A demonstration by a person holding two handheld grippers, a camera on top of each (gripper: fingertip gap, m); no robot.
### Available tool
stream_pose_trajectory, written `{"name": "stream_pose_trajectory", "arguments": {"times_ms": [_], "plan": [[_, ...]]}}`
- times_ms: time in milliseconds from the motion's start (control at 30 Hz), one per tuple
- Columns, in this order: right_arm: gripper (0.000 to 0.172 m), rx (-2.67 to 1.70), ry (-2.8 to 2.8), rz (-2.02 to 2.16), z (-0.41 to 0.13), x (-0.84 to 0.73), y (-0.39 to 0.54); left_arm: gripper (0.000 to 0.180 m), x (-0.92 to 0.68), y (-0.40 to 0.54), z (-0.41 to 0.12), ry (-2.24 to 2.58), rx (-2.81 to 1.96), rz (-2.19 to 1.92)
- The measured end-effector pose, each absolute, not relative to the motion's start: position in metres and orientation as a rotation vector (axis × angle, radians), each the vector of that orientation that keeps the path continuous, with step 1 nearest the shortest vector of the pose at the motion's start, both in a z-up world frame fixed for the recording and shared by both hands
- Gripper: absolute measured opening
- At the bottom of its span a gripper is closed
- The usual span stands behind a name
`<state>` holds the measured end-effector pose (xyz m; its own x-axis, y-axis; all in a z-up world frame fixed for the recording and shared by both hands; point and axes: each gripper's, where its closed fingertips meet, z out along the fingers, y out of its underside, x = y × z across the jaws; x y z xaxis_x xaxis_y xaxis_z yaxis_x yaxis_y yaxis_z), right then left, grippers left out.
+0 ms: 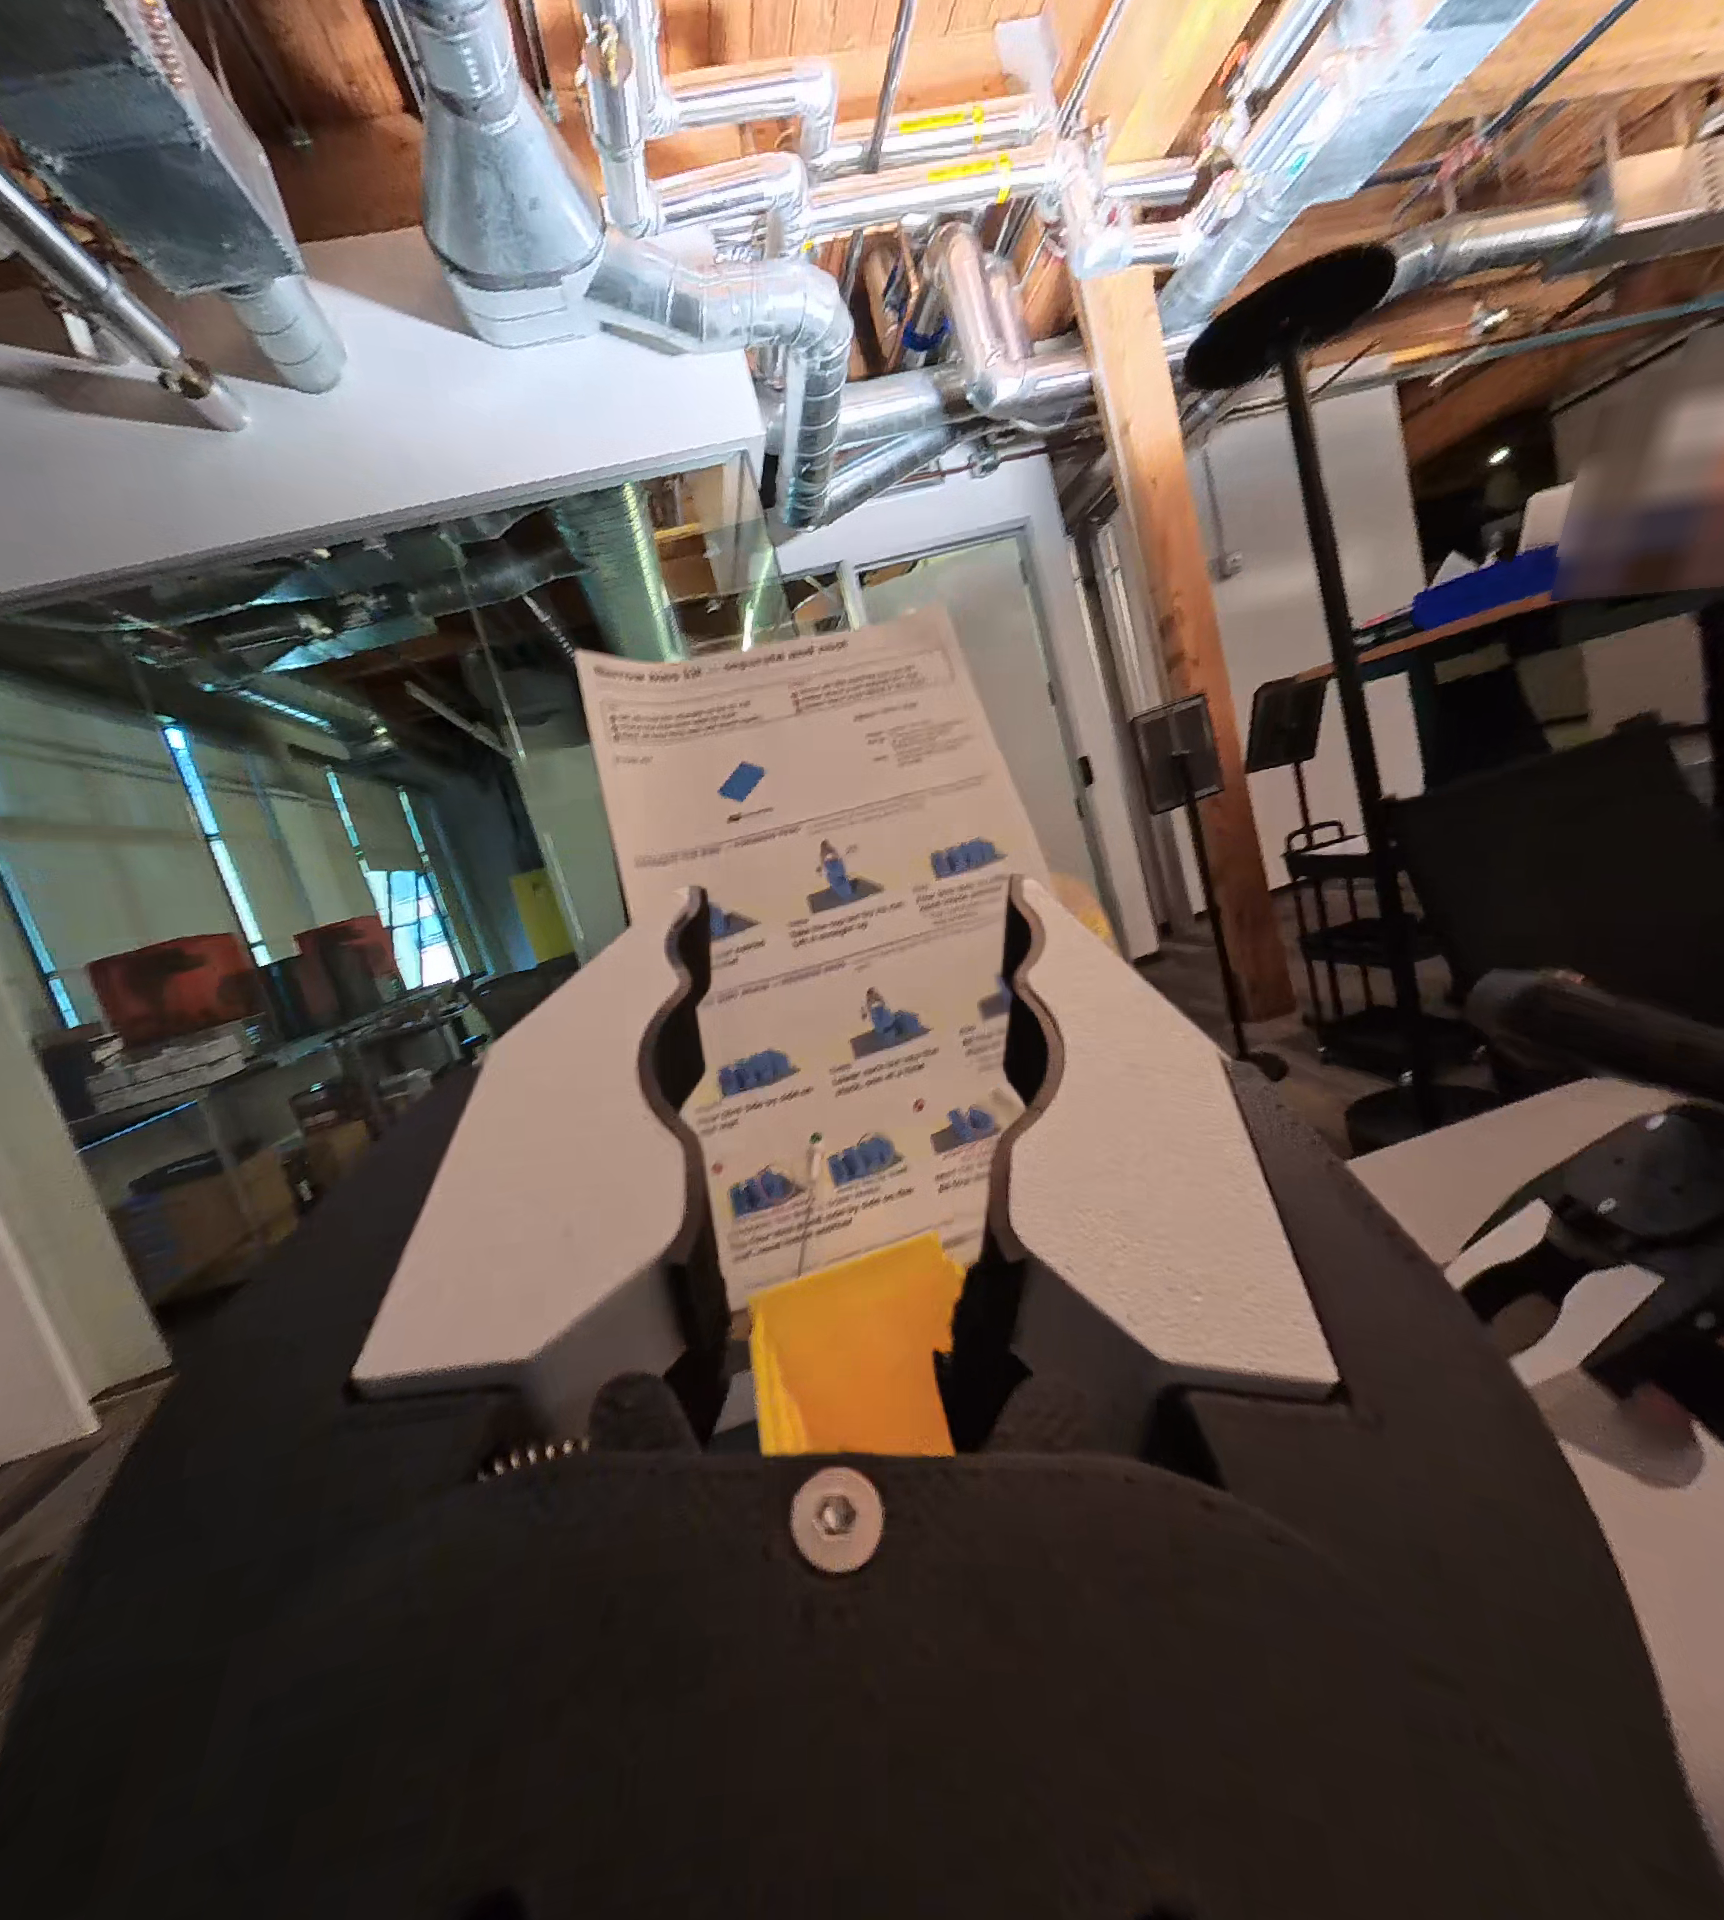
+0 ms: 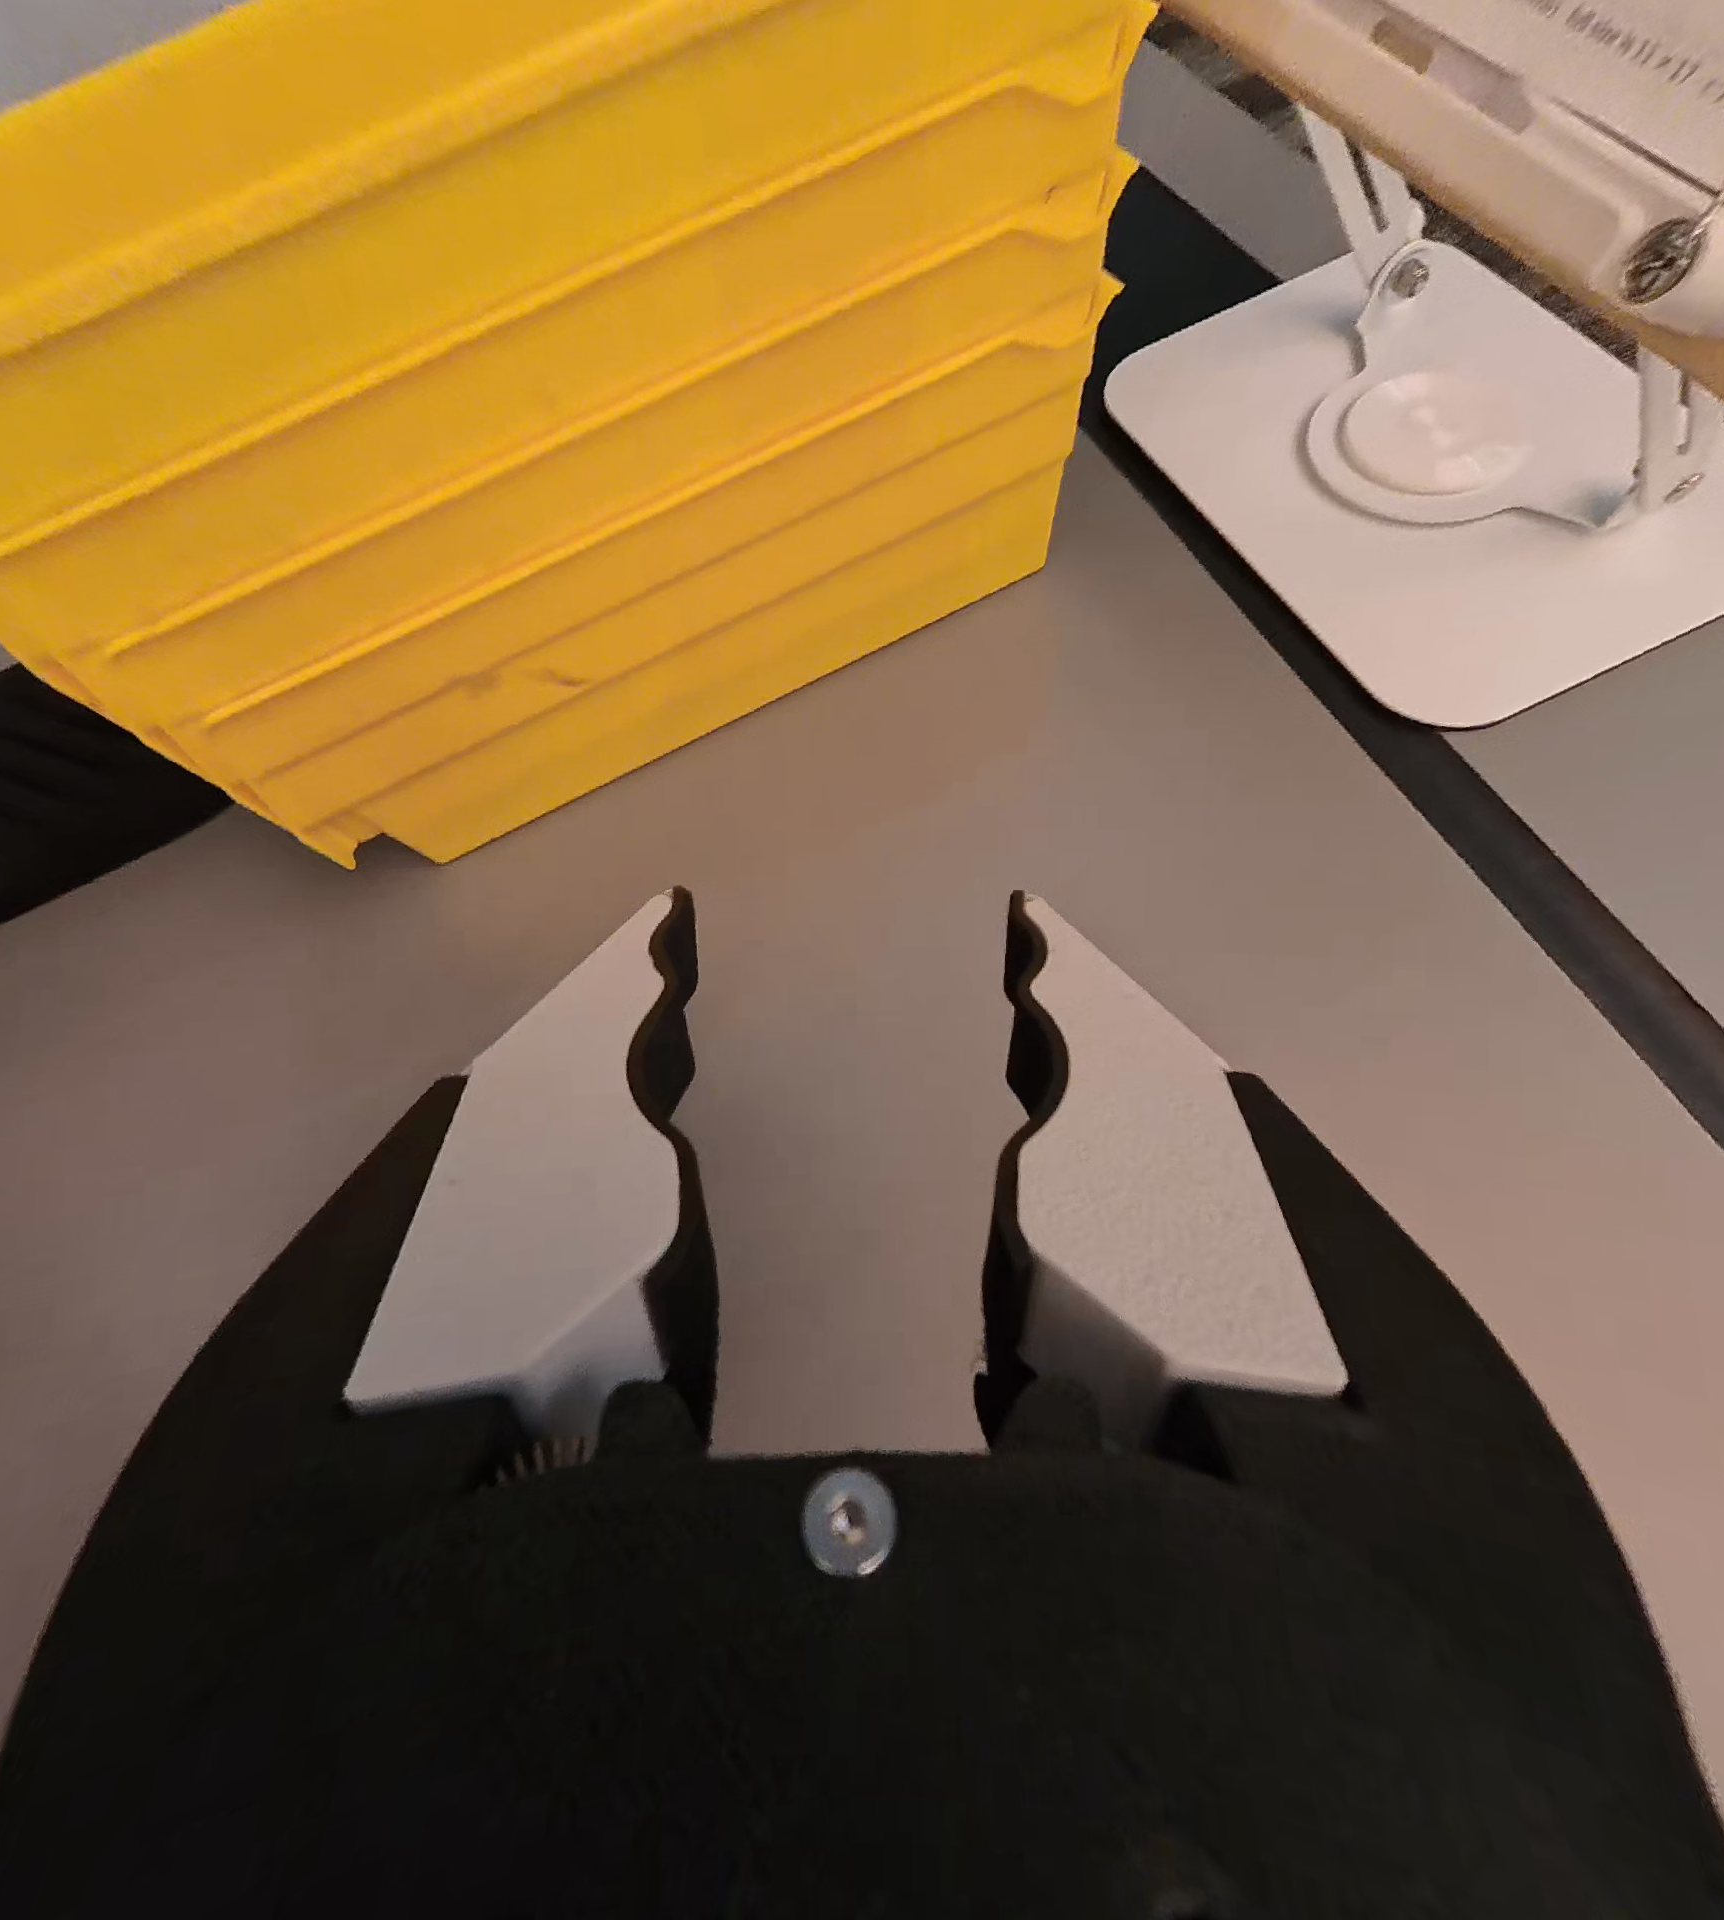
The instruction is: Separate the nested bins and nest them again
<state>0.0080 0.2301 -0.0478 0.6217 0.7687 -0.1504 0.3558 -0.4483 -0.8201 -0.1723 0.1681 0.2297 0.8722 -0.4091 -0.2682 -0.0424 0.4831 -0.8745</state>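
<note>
Right wrist view: nested yellow bins [image 2: 525,416]

Left gripper [image 1: 853,899]: broad matte-black textured body, rounded like a shield, one silver hex-socket screw [image 1: 835,1519] at its centre. Two pale grey wedge-shaped fingers [image 1: 567,1122] taper to points, each with a black wavy scalloped pad along its inner edge. A small coiled metal spring [image 1: 534,1455] sits at the base of the left finger.

Right gripper [image 2: 845,896]: same build, with black textured body, grey angular fingers [image 2: 1159,1164], black wavy pads and a silver socket screw [image 2: 847,1524] centred. From the left wrist camera it shows a black bar-like handle [image 1: 1616,1049] and small screw heads on a black plate.
</note>
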Motion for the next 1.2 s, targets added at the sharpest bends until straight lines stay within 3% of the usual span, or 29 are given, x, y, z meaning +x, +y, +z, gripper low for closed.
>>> {"name": "stream_pose_trajectory", "arguments": {"times_ms": [100, 267, 367, 567, 800, 1100, 1200], "plan": [[0.06, -2.053, -0.872, 0.634, -0.046, 0.01, 0.233, 0.058, -0.158, 0.169, 0.25, 0.523, -1.026, -0.314], [0.06, -2.062, -0.842, 0.599, -0.052, 0.004, 0.24, 0.084, -0.172, 0.192, 0.238, 0.49, -1.115, -0.279], [0.06, -2.099, -0.866, 0.528, -0.068, -0.001, 0.246, 0.069, -0.188, 0.206, 0.225, 0.491, -1.092, -0.274], [0.062, -2.108, -0.892, 0.369, -0.086, -0.009, 0.257, 0.066, -0.198, 0.218, 0.22, 0.492, -1.162, -0.579], [0.064, -2.012, -0.821, 0.253, -0.058, -0.01, 0.263, 0.064, -0.235, 0.24, 0.205, 0.461, -1.288, -0.637], [0.064, -2.047, -0.764, 0.2, -0.054, 0.006, 0.258, 0.075, -0.23, 0.263, 0.152, 0.526, -1.601, -0.684], [0.065, -2.059, -0.746, 0.233, -0.054, 0.008, 0.256, 0.088, -0.225, 0.267, 0.136, 0.537, -1.694, -0.651]]}}
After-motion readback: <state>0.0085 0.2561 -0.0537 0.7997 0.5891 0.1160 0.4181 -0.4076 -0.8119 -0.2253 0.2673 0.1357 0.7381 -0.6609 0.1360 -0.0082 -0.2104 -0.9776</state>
